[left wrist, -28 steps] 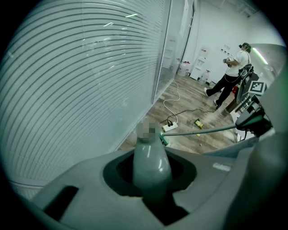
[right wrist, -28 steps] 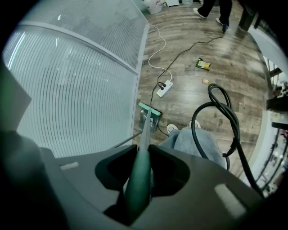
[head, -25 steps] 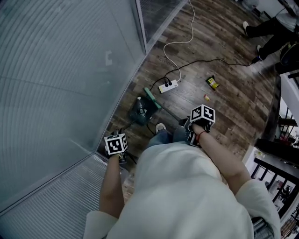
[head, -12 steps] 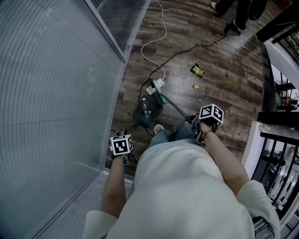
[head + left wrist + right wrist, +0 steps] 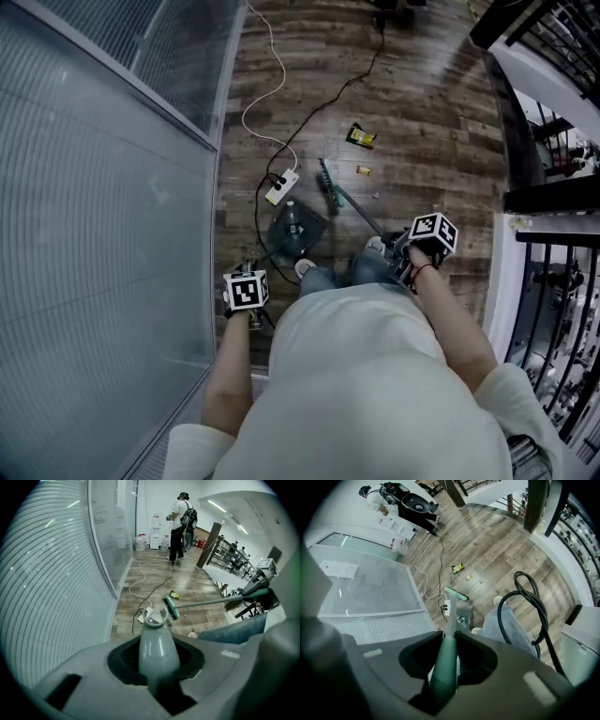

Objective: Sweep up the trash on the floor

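The right gripper point(image 5: 412, 255) is clamping the stiff broom point(image 5: 330, 187) high on its handle, while the left gripper point(image 5: 247, 309) is gripping the dustpan point(image 5: 309, 240) handle. The wrapper point(image 5: 360, 137) is lying on the floor point(image 5: 441, 112) just beyond the bristles. It is probably light and prone to skittering.

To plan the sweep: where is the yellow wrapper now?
In the head view, the yellow wrapper lies on the floor just beyond the green broom head, to its right.

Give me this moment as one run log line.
left gripper: shut on dustpan handle | right gripper: shut on broom handle | broom head: floor, short of yellow wrapper | dustpan: holds bottle
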### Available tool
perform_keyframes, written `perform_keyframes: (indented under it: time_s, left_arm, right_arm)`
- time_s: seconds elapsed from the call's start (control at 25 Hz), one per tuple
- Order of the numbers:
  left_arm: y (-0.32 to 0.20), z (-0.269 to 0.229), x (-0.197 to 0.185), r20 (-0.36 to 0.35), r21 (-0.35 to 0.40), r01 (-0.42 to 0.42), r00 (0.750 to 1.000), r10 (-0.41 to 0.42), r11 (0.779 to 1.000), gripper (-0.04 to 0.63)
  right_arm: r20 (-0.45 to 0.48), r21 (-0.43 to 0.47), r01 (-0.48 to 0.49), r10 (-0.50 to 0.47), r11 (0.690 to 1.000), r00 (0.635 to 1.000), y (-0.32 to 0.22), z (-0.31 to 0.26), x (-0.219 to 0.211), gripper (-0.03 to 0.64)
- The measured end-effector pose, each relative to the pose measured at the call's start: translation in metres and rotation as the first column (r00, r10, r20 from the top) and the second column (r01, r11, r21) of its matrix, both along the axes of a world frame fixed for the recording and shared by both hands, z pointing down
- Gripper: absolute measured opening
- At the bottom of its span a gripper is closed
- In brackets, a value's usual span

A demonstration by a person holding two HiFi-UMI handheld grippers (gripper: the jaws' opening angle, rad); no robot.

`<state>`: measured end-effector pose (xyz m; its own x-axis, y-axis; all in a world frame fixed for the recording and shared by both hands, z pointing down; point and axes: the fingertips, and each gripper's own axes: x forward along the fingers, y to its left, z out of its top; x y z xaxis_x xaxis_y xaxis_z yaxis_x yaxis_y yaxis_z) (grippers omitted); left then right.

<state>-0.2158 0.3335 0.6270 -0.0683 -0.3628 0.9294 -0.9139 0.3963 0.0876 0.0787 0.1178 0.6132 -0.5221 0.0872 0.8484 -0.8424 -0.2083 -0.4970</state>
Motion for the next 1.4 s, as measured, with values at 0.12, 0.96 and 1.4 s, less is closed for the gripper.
perform_keyframes:
  time_s: [0.12, 0.96, 1.4]
  left_arm:
    - [-0.029, -0.001, 0.015, -0.002, 0.0, -0.028, 1.0, 0.028, 1.0, 0.091]
    - [-0.169, 0.015, 0.124, -0.011, -0.033, -0.15, 0.989, 0.15, 0.988, 0.091]
    - [-0.21, 0.027, 0.162, 0.002, -0.055, -0.184, 0.983, 0.184, 0.981, 0.091]
  right_arm:
    - [-0.023, 0.004, -0.038, 0.038, 0.999, 0.999, -0.02, 0.001, 0.028, 0.097]
    - [-0.183, 0.024, -0.061, 0.065, 0.998, 0.981, -0.122, 0.038, 0.173, 0.097]
    - [-0.282, 0.002, 0.054, -0.052, 0.999, 0.958, -0.147, 0.071, 0.205, 0.097]
